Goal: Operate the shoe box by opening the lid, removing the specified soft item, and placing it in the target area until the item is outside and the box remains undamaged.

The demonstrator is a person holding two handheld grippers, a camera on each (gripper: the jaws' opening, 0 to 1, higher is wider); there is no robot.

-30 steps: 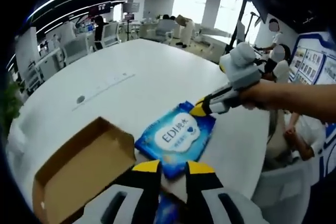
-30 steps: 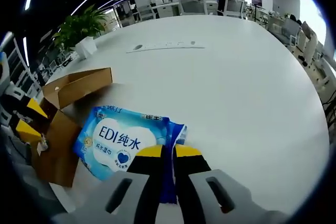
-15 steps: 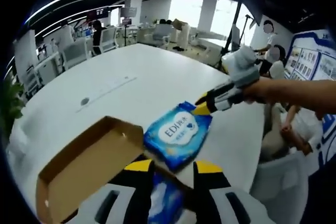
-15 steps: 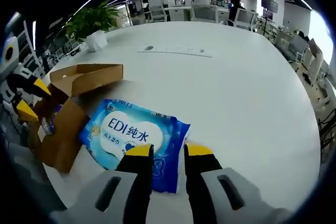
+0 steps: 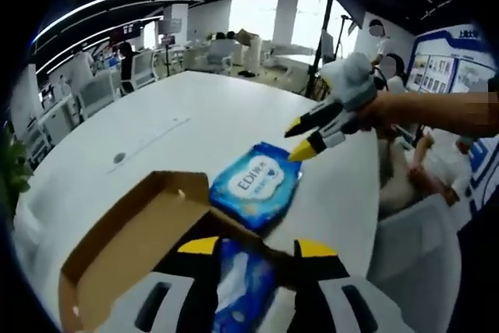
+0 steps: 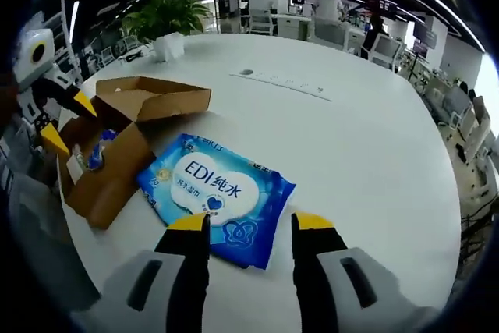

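The removal step looks done: the blue EDI wet-wipe pack (image 6: 216, 199) lies flat on the white table (image 6: 366, 146), just beside the open cardboard shoe box (image 6: 117, 154) and outside it — so what remains, by my reading, is to pull the tools clear without knocking the box. The right gripper (image 6: 248, 222) hovers over the near edge of the pack with its yellow-tipped jaws spread apart and nothing between them; in the left gripper view it (image 5: 308, 138) slants down from the right, held in a person's hand (image 5: 390, 108), tips parted above the pack (image 5: 256, 186). The left gripper (image 5: 257, 247) points into the box (image 5: 132, 247), jaws wide, with a second blue packet (image 5: 242, 286) lying between them inside the box; whether the jaws touch that packet I cannot tell. The lid flap stands open toward the table's far side. If the target area is this stretch of table, the next move calls only for a steady retreat.
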